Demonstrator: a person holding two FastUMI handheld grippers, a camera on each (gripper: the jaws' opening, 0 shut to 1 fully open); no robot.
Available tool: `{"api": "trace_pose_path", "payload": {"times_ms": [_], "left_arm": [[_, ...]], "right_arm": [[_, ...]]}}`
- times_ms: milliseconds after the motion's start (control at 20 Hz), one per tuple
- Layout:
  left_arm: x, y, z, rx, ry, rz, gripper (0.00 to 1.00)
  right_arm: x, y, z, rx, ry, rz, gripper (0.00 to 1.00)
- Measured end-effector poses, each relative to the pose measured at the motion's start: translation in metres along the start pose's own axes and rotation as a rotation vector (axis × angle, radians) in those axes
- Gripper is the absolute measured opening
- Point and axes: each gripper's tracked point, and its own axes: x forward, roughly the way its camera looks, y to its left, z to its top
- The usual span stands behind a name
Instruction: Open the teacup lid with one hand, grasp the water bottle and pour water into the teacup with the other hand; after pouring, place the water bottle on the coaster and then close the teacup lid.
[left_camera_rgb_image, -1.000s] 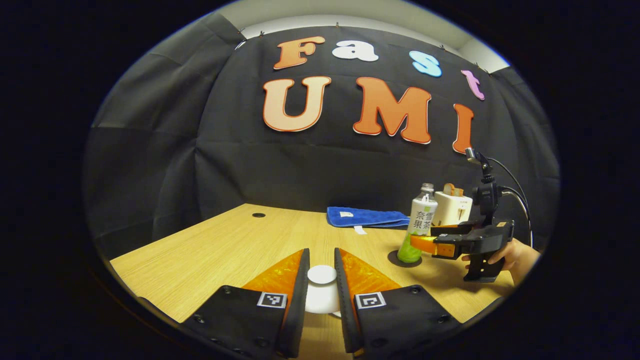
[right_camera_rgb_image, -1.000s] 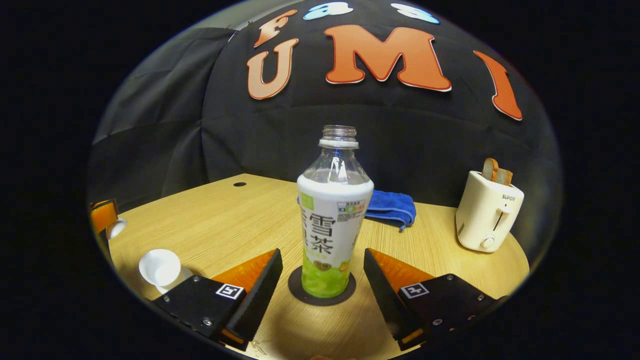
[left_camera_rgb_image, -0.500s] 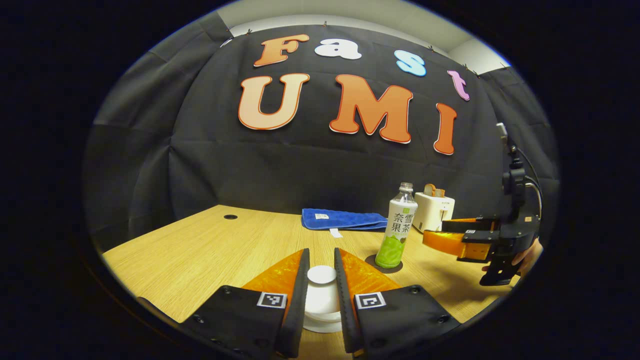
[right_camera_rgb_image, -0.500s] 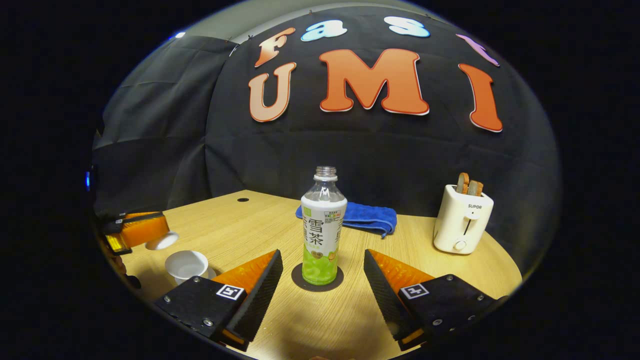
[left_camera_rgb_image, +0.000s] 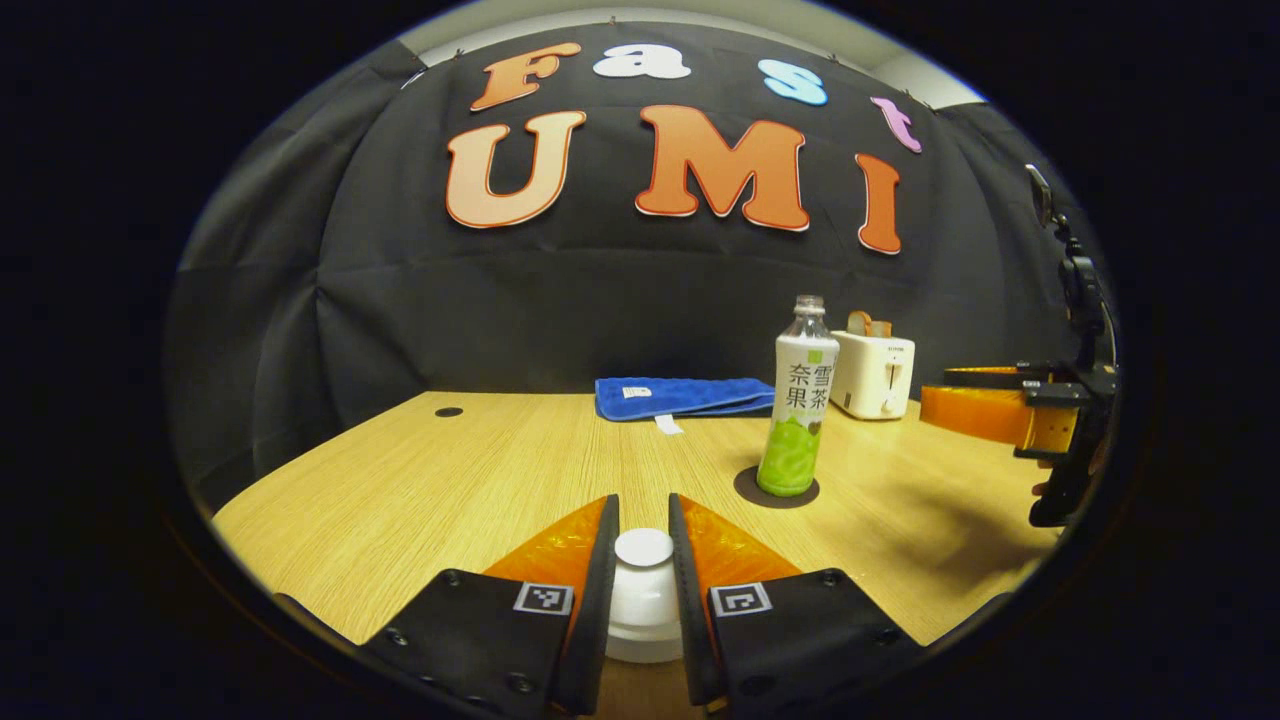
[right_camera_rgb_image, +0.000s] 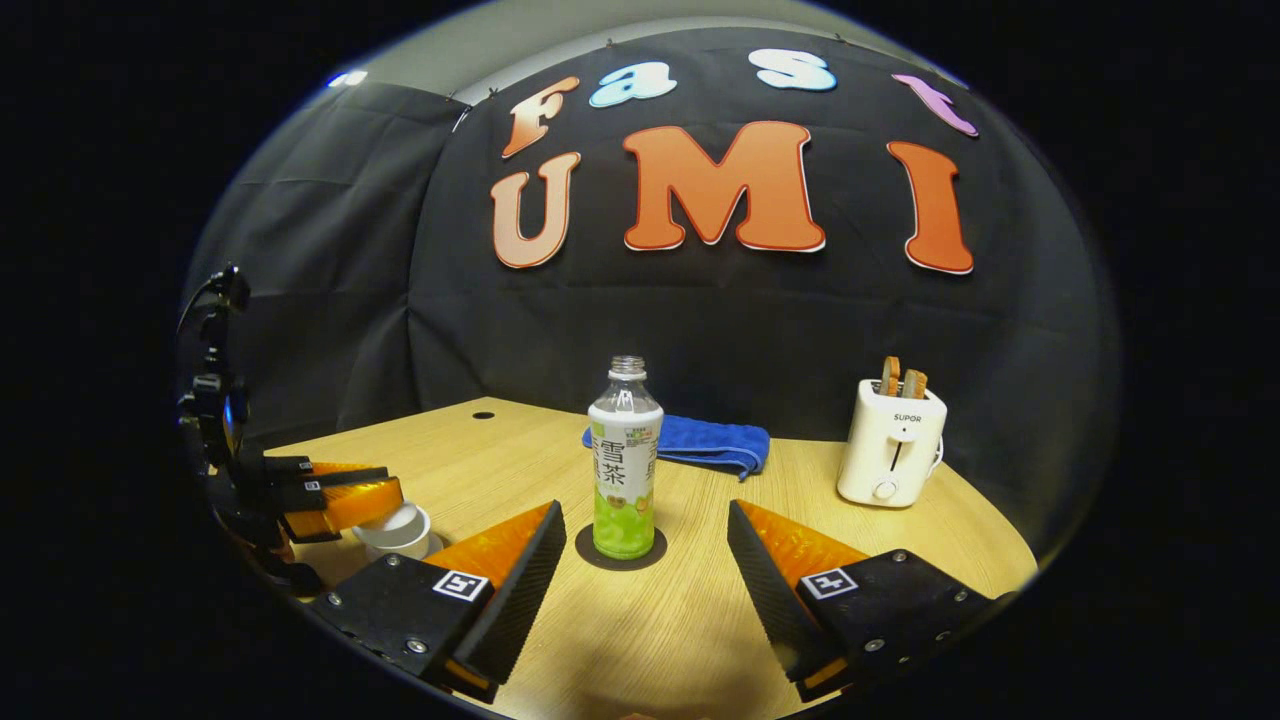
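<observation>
My left gripper (left_camera_rgb_image: 643, 520) is shut on the knob of the white teacup lid (left_camera_rgb_image: 643, 548). The lid is down at the rim of the white teacup (right_camera_rgb_image: 397, 545); I cannot tell whether it is fully seated. In the right gripper view the left gripper (right_camera_rgb_image: 385, 492) is low at the far left, over the cup. The water bottle (right_camera_rgb_image: 624, 470), uncapped with a white and green label, stands upright on the dark round coaster (right_camera_rgb_image: 585, 553). My right gripper (right_camera_rgb_image: 642, 508) is open, drawn back, with the bottle well beyond its fingertips. From the left gripper view, the bottle (left_camera_rgb_image: 797, 410) stands on the coaster (left_camera_rgb_image: 745, 487) and the right gripper (left_camera_rgb_image: 935, 390) hangs at the right edge.
At the back of the wooden table (right_camera_rgb_image: 700, 620) lies a folded blue cloth (right_camera_rgb_image: 710, 443). A white toaster (right_camera_rgb_image: 890, 455) with toast stands back right. A small cable hole (left_camera_rgb_image: 449, 411) sits in the far left of the tabletop.
My left gripper has come down with the lid from above the open teacup to its rim. The right gripper has pulled back from the bottle, which stays on the coaster.
</observation>
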Motion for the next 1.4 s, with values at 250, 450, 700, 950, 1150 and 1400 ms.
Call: {"api": "trace_pose_path", "payload": {"times_ms": [250, 450, 700, 950, 1150, 1400], "left_arm": [[0.003, -0.004, -0.005, 0.034, 0.010, 0.002, 0.36], [0.000, -0.004, -0.006, 0.058, 0.024, 0.007, 0.37], [-0.002, -0.001, -0.008, 0.072, 0.036, 0.016, 0.44], [-0.006, 0.001, -0.011, 0.077, 0.061, 0.024, 0.40], [-0.012, 0.001, 0.000, 0.067, 0.030, 0.033, 0.46], [-0.029, 0.012, 0.042, 0.043, -0.080, 0.073, 0.72]], "right_arm": [[-0.004, -0.002, -0.005, 0.011, 0.005, -0.001, 0.98], [-0.009, 0.002, -0.010, -0.002, 0.027, 0.012, 0.98], [-0.014, 0.008, -0.008, -0.023, 0.022, 0.028, 0.98], [-0.018, 0.009, -0.006, -0.025, 0.020, 0.033, 0.97], [-0.021, 0.008, -0.003, -0.027, 0.009, 0.027, 0.98], [-0.030, 0.007, 0.010, -0.038, -0.029, 0.010, 0.97]]}}
